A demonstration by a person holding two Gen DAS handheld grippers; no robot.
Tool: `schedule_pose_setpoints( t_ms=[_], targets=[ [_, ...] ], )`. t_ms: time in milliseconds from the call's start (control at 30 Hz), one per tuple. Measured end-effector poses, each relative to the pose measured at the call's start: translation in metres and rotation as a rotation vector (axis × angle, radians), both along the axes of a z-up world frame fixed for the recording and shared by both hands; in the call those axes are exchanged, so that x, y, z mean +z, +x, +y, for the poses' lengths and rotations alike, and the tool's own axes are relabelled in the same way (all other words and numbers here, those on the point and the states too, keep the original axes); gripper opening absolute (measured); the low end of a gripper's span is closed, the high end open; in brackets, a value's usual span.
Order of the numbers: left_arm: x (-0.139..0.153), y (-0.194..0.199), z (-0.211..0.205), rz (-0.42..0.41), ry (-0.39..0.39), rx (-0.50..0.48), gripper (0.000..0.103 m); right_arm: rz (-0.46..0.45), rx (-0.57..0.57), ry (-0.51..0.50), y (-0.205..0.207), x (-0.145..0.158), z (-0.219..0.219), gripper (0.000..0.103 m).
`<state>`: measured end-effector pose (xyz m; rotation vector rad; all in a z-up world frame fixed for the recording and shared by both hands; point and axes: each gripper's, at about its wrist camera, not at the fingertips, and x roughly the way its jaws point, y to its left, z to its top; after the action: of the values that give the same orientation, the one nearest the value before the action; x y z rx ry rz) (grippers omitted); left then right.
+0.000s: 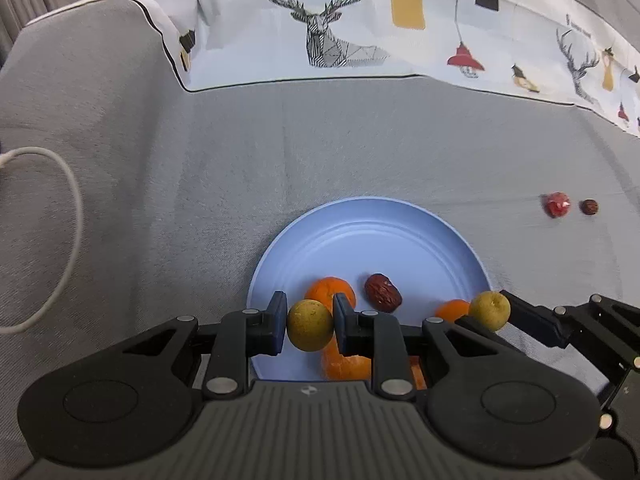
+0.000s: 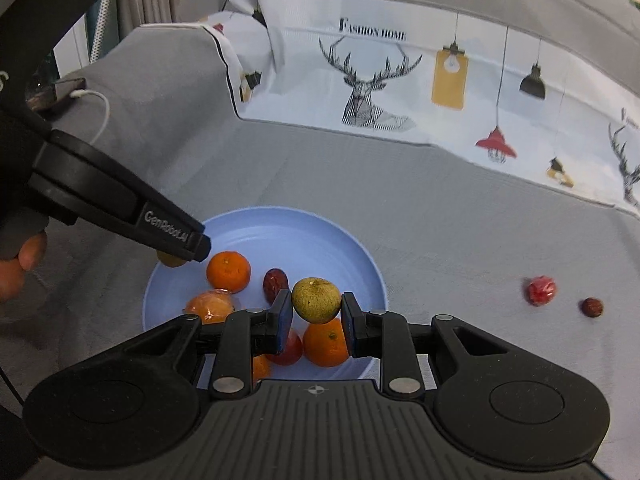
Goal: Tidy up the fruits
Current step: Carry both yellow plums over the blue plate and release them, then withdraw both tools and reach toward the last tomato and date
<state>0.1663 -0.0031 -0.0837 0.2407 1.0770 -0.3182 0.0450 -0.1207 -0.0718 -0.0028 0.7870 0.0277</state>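
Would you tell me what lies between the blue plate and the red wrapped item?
Nothing: bare grey cloth separates the blue plate from the red wrapped item, shown by both wrist views.

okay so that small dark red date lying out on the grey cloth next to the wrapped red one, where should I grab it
Grip the loose date across its narrow middle, coming straight down from above. It lies alone on the flat grey cloth, apart from the wrapped red fruit, so both sides look free.

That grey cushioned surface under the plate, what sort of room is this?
Probably a living room at home: the blue plate of fruit sits on a grey fabric sofa seat, with a deer-and-lamp print cover over its backrest.
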Motion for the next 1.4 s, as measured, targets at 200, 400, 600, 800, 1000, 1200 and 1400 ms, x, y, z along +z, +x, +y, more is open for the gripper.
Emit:
schedule_pose_setpoints(
  t_ms=[200, 400, 600, 800, 1000, 1200, 1400],
  targets=[
    [0.003, 0.003, -0.001, -0.075, 0.021, 0.042, 0.103, 0.027, 0.024, 0.002, 0.015, -0.012, -0.001, 0.07],
    [0.008, -0.013, 0.006, -0.04, 0.048, 0.01, 0.103, 0.009, 0.009, -0.013, -0.011, -0.003, 0.0, 0.096],
    [0.022, -0.051, 0.021, 0.003, 0.103, 0.048, 0.103, 0.034, -0.051, 0.054, -0.055, 0.015, 0.002, 0.099],
    [0.044, -0.103, 0.043, -0.018, 0.125, 0.046, 0.103, -0.017, -0.056, 0.068, -0.107, 0.045, 0.017, 0.102],
    [0.062, -0.157, 0.065, -0.05, 0.106, 0.105, 0.103, -0.082, -0.034, 0.028, -0.152, 0.066, 0.034, 0.102],
    [0.069, -0.194, 0.071, -0.09, 0.134, 0.096, 0.103, -0.141, -0.078, 0.014, -0.181, 0.08, 0.03, 0.102],
    [0.08, -0.209, 0.069, -0.129, 0.13, 0.09, 0.103, -0.207, -0.062, -0.005, -0.199, 0.091, 0.033, 0.102]
  ],
)
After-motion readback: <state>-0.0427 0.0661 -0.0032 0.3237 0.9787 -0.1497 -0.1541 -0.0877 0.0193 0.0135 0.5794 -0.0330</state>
